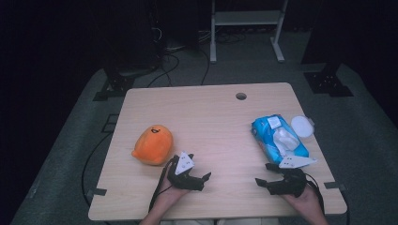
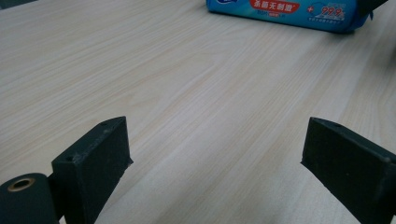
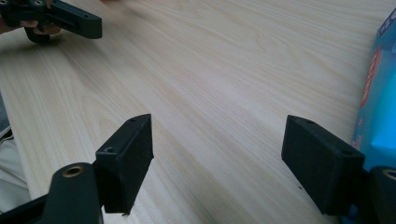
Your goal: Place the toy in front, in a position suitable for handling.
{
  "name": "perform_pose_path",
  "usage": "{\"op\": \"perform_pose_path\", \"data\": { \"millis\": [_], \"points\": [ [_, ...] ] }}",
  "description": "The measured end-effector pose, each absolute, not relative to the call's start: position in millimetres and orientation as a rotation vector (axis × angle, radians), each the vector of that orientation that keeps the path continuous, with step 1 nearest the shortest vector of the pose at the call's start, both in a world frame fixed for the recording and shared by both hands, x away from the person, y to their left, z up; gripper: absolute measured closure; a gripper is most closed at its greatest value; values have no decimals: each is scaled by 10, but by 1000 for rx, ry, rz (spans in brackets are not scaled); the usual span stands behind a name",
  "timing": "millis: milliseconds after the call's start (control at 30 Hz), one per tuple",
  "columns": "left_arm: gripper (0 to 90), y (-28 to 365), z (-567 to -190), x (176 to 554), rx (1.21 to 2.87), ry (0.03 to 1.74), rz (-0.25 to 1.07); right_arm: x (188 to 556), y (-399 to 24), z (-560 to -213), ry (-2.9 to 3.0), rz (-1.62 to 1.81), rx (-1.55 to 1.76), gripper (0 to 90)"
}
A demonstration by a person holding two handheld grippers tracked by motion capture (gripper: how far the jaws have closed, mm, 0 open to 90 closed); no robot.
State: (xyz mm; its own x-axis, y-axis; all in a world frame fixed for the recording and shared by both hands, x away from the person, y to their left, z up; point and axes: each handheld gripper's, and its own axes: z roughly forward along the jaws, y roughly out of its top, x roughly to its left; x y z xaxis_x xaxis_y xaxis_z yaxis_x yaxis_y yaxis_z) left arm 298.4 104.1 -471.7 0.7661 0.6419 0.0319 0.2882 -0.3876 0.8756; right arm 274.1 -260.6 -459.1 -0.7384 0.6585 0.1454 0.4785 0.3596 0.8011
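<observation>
Orange plush toy (image 1: 153,145) sits left of centre on the wooden table (image 1: 211,117), well in from the left edge. Left gripper (image 1: 201,180) lies just right of the plush, near the front edge, jaws spread, nothing between them; in the left gripper view only bare wood lies ahead up to the blue wipes pack (image 2: 289,11). Wide bare stretch mid-table between both grippers. Right gripper (image 1: 264,175) rests near the front edge, jaws spread wide, empty, pack just beyond it. Pack lies close to the right edge, white round lid (image 1: 302,125) touching its far corner, nearly at the table's rim. Cable hole (image 1: 241,96) near far edge.
</observation>
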Motion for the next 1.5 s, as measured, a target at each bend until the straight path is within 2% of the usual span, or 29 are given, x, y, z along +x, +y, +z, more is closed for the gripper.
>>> {"op": "perform_pose_path", "data": {
  "millis": [500,867,1500],
  "points": [
    [75,1121,-4530,2924,1882,657,483,2740,-2627,-4585,2398,1345,1061,239],
    [74,1517,-4236,2939,1692,712,595,2756,-2567,-4616,2428,1298,1033,239],
    [34,2202,-4146,3050,1533,906,753,2741,-2561,-4636,2455,1297,1038,240]
  ]
}}
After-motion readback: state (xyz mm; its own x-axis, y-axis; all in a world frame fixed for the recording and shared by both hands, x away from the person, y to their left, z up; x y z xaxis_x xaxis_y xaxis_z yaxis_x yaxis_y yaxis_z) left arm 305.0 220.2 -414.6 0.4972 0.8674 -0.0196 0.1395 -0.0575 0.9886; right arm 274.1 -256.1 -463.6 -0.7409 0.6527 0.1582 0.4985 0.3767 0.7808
